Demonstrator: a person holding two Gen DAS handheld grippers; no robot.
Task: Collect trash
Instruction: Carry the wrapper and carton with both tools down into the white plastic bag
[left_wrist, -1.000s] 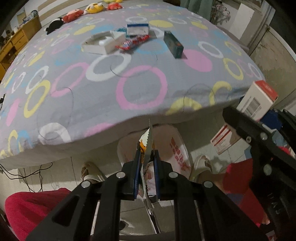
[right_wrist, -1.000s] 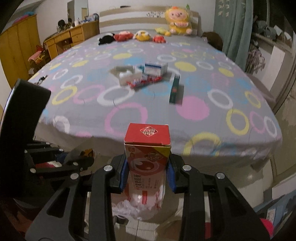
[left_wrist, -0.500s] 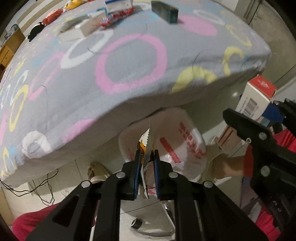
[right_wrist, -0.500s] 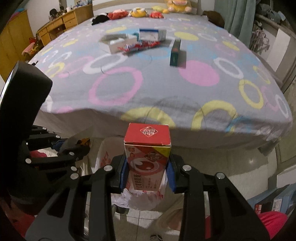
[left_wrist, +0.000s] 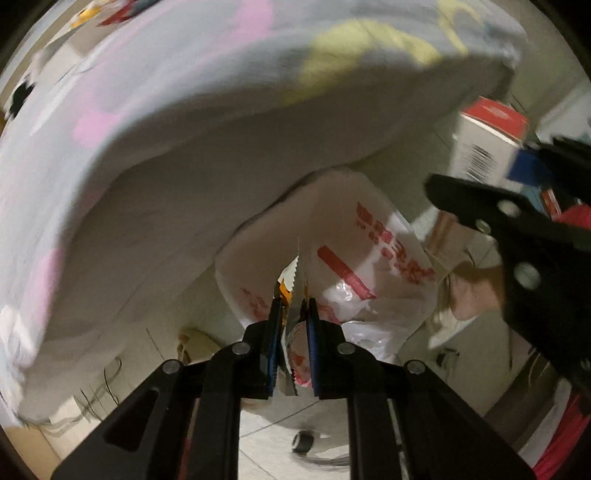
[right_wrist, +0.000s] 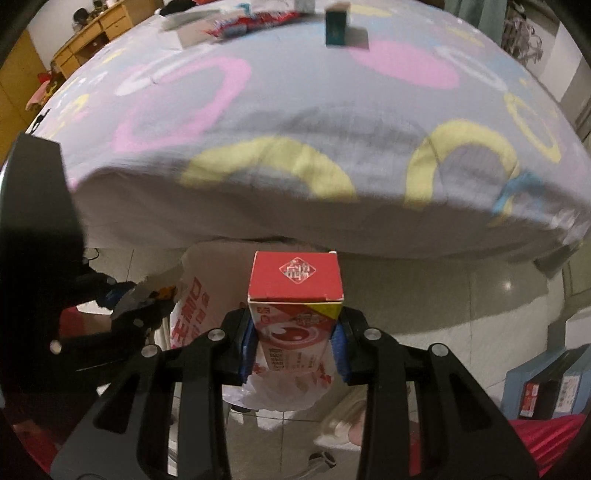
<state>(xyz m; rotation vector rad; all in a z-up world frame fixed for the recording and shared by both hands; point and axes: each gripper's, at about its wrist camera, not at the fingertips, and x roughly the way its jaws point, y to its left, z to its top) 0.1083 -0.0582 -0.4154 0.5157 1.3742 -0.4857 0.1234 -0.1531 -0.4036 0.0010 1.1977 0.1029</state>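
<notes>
Right wrist: jaws pinch red-topped carton (right_wrist: 295, 295), print unreadable | left jaws pinch wrapper (left_wrist: 295, 291) | bag (left_wrist: 369, 266), red lettering.

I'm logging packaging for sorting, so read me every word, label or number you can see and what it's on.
None can be quoted with confidence.
Carton: white emblem with characters on the red top, small print and a barcode on its sides, too small or blurred to read.
Bag: large red characters, blurred.
Wrapper: no legible text.
Boxes on the floor: labels too small.
</notes>
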